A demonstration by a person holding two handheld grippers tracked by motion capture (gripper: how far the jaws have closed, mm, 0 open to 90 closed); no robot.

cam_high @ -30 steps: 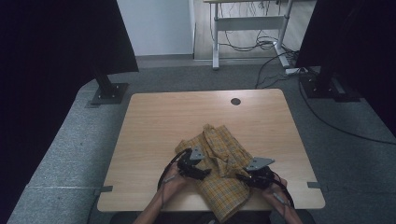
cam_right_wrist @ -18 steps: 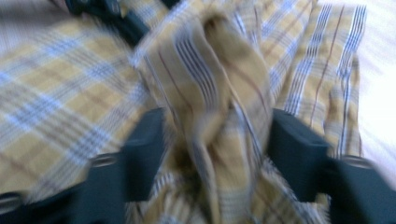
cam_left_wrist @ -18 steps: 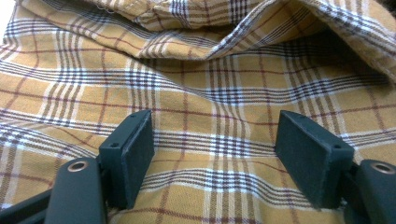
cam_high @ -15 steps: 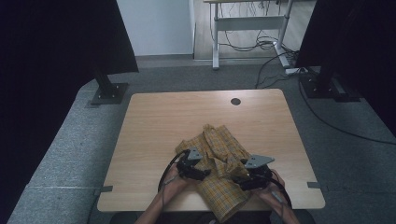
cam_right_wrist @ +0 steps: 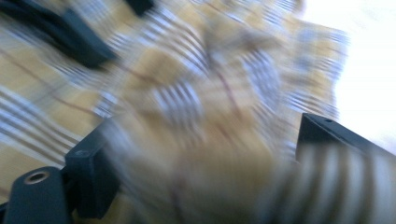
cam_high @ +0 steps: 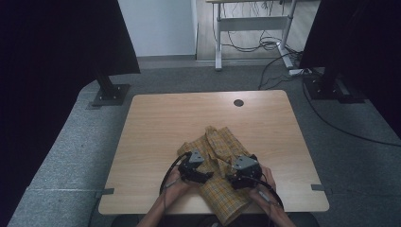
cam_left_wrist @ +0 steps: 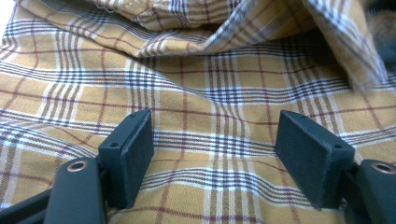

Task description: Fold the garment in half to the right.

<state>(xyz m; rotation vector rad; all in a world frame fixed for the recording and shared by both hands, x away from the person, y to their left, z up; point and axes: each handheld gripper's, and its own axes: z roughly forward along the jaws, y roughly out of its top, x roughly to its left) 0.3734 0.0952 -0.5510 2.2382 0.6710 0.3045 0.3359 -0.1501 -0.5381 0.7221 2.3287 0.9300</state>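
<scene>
Currently, the left gripper (cam_left_wrist: 215, 158) has its jaws parted, hovering just over the plaid cloth (cam_left_wrist: 201, 84) with flat fabric between them and nothing clamped. The right gripper (cam_right_wrist: 201, 163) also has parted jaws: they have just been opening, and a raised fold of the cloth lies loose between them, blurred in its own view. From above, the left gripper (cam_high: 204, 174) and the right gripper (cam_high: 232, 176) sit close together over the cloth's near half. The cloth (cam_high: 218, 144) lies crumpled on the bench (cam_high: 161, 123), at its near edge, one end hanging over that edge.
</scene>
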